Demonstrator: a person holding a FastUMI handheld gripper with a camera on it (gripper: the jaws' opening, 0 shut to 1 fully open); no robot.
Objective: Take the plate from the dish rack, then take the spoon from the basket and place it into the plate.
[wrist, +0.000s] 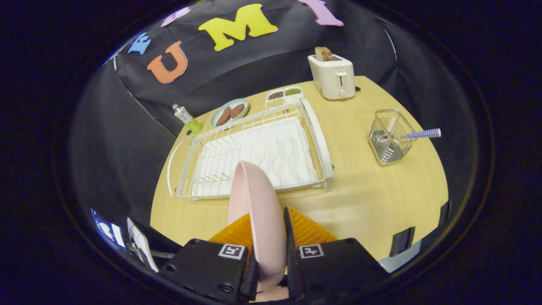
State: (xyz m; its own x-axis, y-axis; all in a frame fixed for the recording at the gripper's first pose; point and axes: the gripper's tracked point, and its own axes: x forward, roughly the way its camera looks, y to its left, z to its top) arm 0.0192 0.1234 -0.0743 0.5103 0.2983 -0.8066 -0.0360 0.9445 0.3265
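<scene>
Clamped edge-on between both gripper [271, 254] fingers, the pink plate [258, 212] stands above the wooden table [372, 199], just ahead of the white dish rack [254, 152], while the wire basket [389, 137] well right holds the striped-handled spoon [421, 134].

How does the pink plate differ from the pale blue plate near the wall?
The round pink plate stands on edge, clamped between the gripper fingers; the round pale blue plate lies flat on the wooden table. The pink plate is empty; the blue one carries two brown patties. Both are round.
</scene>
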